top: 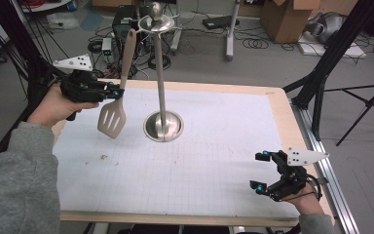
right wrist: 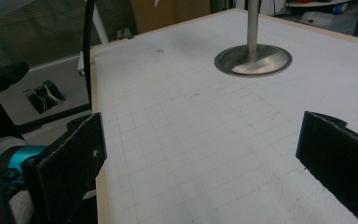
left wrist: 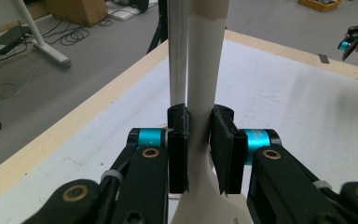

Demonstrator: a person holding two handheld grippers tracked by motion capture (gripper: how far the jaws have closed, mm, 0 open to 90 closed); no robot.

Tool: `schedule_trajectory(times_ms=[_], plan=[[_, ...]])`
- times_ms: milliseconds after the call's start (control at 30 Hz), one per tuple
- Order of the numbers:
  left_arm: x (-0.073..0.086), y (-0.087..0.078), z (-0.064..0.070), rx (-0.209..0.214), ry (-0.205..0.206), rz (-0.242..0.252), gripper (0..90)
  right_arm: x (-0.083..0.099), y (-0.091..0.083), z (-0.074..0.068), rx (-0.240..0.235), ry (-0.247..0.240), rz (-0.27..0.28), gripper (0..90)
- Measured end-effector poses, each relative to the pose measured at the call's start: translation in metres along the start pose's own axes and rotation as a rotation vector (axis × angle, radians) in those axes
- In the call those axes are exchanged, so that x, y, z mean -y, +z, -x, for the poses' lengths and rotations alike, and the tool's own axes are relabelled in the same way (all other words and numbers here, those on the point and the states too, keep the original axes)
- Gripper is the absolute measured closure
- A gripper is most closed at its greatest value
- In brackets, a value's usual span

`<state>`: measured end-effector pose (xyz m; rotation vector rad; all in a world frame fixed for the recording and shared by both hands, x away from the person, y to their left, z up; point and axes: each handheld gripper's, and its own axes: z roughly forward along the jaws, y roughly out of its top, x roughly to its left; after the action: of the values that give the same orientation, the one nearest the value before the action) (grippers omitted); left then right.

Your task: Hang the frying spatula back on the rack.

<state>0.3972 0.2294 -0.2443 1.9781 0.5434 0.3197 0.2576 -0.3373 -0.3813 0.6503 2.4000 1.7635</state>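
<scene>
A beige slotted spatula hangs upright above the table's back left, blade down. My left gripper is shut on its handle just above the blade. The handle's top end reaches the rim of the disc that crowns a tall steel stand; I cannot tell whether they touch. The stand's pole rises right behind the handle, and its round base sits on the white gridded mat. My right gripper is open over the front right corner, nothing between its pads. It faces the base.
The mat covers a wooden table whose edge runs along the right, with a metal rail beside it. Cables, cardboard boxes and tripod legs crowd the floor beyond. My right gripper appears far off in the left gripper view.
</scene>
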Motion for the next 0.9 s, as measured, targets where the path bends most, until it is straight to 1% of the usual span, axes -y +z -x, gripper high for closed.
schedule_trajectory(times_ms=[67,100,133,167,200,233,300,367,400,500,533,633,700,733,800,900], plan=[[0.0003,0.0006,0.0004,-0.001,-0.002,0.007,76.0,0.0000,-0.0001,-0.0001,0.001,0.000,0.000,0.5],[0.0003,0.0005,0.0010,-0.003,-0.002,0.023,75.6,-0.0001,-0.0001,0.0001,0.002,-0.001,0.003,0.5],[0.0000,0.0001,0.0014,-0.012,-0.001,0.043,72.9,-0.0001,0.0001,0.0002,0.004,-0.005,0.002,0.5],[-0.0004,-0.0004,0.0012,-0.013,-0.005,0.048,67.3,0.0001,0.0002,0.0003,0.003,-0.008,0.002,0.5],[-0.0001,-0.0004,0.0014,-0.019,-0.003,0.048,65.1,0.0000,0.0003,0.0002,0.004,-0.007,0.003,0.5],[0.0006,-0.0006,0.0016,-0.030,0.013,0.040,61.6,0.0000,0.0006,0.0002,0.004,-0.009,0.003,0.5],[0.0011,-0.0011,0.0017,-0.034,0.012,0.036,58.4,-0.0001,0.0006,-0.0003,0.003,-0.005,0.002,0.5],[0.0008,-0.0026,0.0020,-0.031,0.029,0.054,52.9,0.0000,0.0006,-0.0003,0.003,-0.006,0.001,0.5],[0.0005,-0.0025,0.0027,-0.023,0.027,0.066,48.9,0.0000,0.0006,-0.0002,0.003,-0.006,0.001,0.5],[0.0018,-0.0018,0.0031,-0.008,0.049,0.062,39.3,0.0000,0.0004,-0.0002,0.002,-0.007,0.001,0.5],[0.0022,-0.0014,0.0034,-0.006,0.051,0.059,35.5,0.0000,0.0002,-0.0003,0.003,-0.005,-0.001,0.5],[0.0030,-0.0012,0.0040,0.001,0.056,0.056,28.8,0.0001,0.0005,-0.0002,0.004,-0.005,0.001,0.5],[0.0025,-0.0013,0.0048,-0.007,0.063,0.058,23.3,0.0003,0.0011,-0.0002,0.002,-0.007,-0.003,0.5],[0.0025,-0.0014,0.0050,-0.005,0.060,0.063,20.3,0.0004,0.0014,-0.0003,0.001,-0.007,-0.005,0.4],[0.0023,-0.0019,0.0059,-0.003,0.062,0.067,19.7,0.0004,0.0018,-0.0005,0.001,-0.005,-0.005,0.5],[0.0022,-0.0027,0.0067,-0.001,0.056,0.064,16.0,0.0005,0.0016,-0.0005,0.001,-0.006,-0.005,0.5]])
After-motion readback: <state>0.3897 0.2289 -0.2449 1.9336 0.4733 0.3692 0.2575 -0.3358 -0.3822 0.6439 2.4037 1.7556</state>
